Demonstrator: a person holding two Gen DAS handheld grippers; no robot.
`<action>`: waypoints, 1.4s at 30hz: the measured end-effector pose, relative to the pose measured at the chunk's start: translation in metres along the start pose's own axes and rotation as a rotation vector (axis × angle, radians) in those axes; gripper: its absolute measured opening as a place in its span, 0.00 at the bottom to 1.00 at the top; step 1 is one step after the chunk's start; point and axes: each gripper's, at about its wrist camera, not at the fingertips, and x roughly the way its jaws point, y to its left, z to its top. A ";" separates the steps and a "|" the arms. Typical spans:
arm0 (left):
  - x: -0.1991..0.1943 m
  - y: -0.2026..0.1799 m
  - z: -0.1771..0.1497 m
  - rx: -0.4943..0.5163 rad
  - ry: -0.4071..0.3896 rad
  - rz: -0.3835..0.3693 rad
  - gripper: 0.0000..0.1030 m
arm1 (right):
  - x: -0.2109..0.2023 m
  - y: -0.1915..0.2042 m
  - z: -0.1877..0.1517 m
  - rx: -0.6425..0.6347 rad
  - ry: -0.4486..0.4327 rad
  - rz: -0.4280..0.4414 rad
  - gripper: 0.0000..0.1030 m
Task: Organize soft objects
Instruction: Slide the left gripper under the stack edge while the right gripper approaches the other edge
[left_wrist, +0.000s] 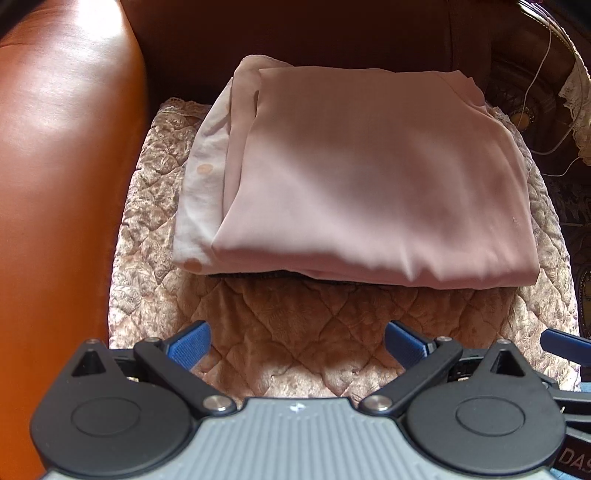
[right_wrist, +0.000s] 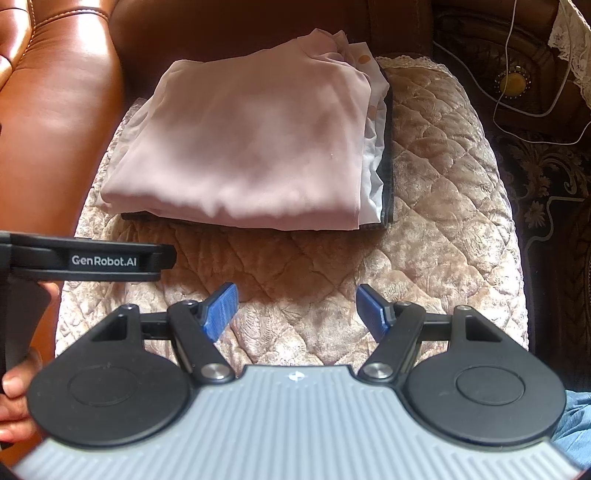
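A folded pink cloth (left_wrist: 369, 177) (right_wrist: 251, 147) lies on top of a small stack on the quilted seat cushion (left_wrist: 295, 332) (right_wrist: 443, 184). Under it shows a white cloth with orange dots (left_wrist: 201, 184) (right_wrist: 373, 147) and a dark layer (right_wrist: 388, 177) at the bottom. My left gripper (left_wrist: 297, 345) hovers open over the bare cushion, short of the stack's front edge, nothing between its blue pads (left_wrist: 190, 345). My right gripper (right_wrist: 297, 310) is open too, also in front of the stack and apart from it. The left gripper's black body (right_wrist: 92, 260) shows at the left of the right wrist view.
A brown leather armrest (left_wrist: 62, 166) (right_wrist: 62, 92) rises on the left, with the chair back (left_wrist: 295, 29) behind the stack. A dark carved wooden table (right_wrist: 517, 85) with white cables (right_wrist: 506, 74) and lace stands at right. A hand (right_wrist: 18, 387) holds the left gripper's handle.
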 end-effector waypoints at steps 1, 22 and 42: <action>0.000 0.001 0.002 -0.002 -0.001 0.000 1.00 | 0.000 0.000 0.001 0.000 -0.001 -0.002 0.77; 0.008 0.025 0.031 -0.041 -0.011 -0.024 1.00 | -0.009 0.008 0.034 -0.073 -0.146 0.006 0.77; 0.041 0.113 0.100 -0.049 0.014 -0.220 1.00 | -0.010 0.002 0.044 -0.080 -0.122 0.020 0.77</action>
